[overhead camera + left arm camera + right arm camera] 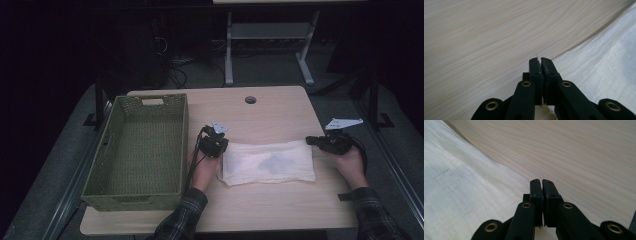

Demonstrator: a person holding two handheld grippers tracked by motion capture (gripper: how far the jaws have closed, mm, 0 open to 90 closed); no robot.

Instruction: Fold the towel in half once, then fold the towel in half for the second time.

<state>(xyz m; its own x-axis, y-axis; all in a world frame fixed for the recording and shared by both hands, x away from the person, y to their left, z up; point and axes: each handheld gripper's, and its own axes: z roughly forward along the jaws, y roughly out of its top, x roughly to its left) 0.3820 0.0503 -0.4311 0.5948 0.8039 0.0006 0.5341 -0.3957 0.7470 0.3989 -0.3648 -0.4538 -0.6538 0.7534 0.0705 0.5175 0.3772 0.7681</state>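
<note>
Grippers pinch both ends of the folded white cotton cloth (269, 162): left gripper (540, 60) clamped on a sliver of fabric, right gripper (541, 181) closed at its edge. Cloth lies on the pale wooden worktop (260, 112) right of the green woven basket (137, 150); lift both ends evenly.

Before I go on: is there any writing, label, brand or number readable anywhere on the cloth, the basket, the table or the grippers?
None: no readable text in any view.
White cloth: plain, only a faint grey patch.
Green basket: woven, no label.
Table: bare wood grain.
Left gripper and right gripper: black jaws with brass rivets, no markings.
</note>
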